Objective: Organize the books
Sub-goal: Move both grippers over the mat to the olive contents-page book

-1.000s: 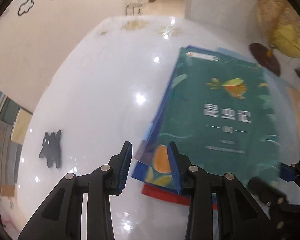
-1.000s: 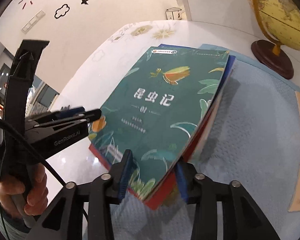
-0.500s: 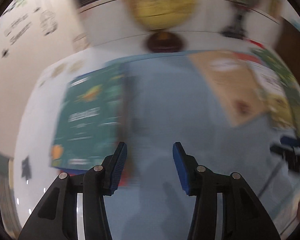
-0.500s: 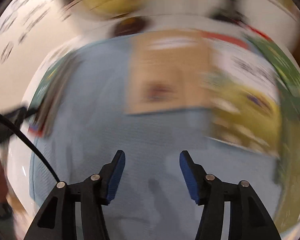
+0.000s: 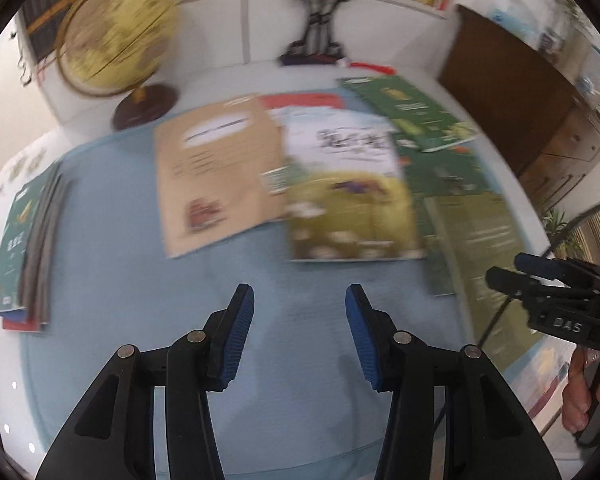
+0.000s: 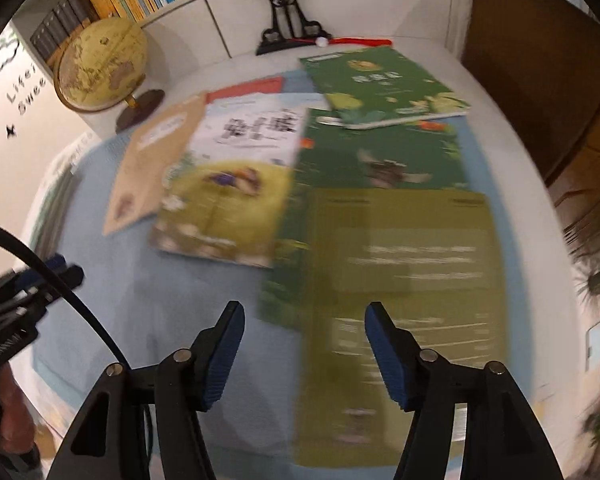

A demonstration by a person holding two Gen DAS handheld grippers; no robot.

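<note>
Tabletop, white and glossy, carrying a pale blue mat; bookshelf wall, globe and ornament stand sitting behind.

Item 1: left hand-held gripper. Jaws standing apart after just opening, nothing between them, hovering over bare mat in front of the spread.

Item 2: right hand-held gripper. Jaws also apart, just widening, gripping nothing; olive-green book is lying beneath and beyond them, not touched.

Item 3: loose books, lying flat and overlapping on the mat: tan book, white-and-yellow book partly over it, dark green book, bright green book farthest back, red book peeking out underneath.

Item 4: finished stack, sitting at the mat's left edge, well apart from the spread.

Handling notes: thin glossy paperbacks, probably light, floppy and slippery. Blur is hiding the edges, so thickness is a guess. Each is best taken at a free near edge or corner overhanging its neighbour, both hand-held grippers pinching cover to cover, since a one-sided pinch is likely to let it droop.
</note>
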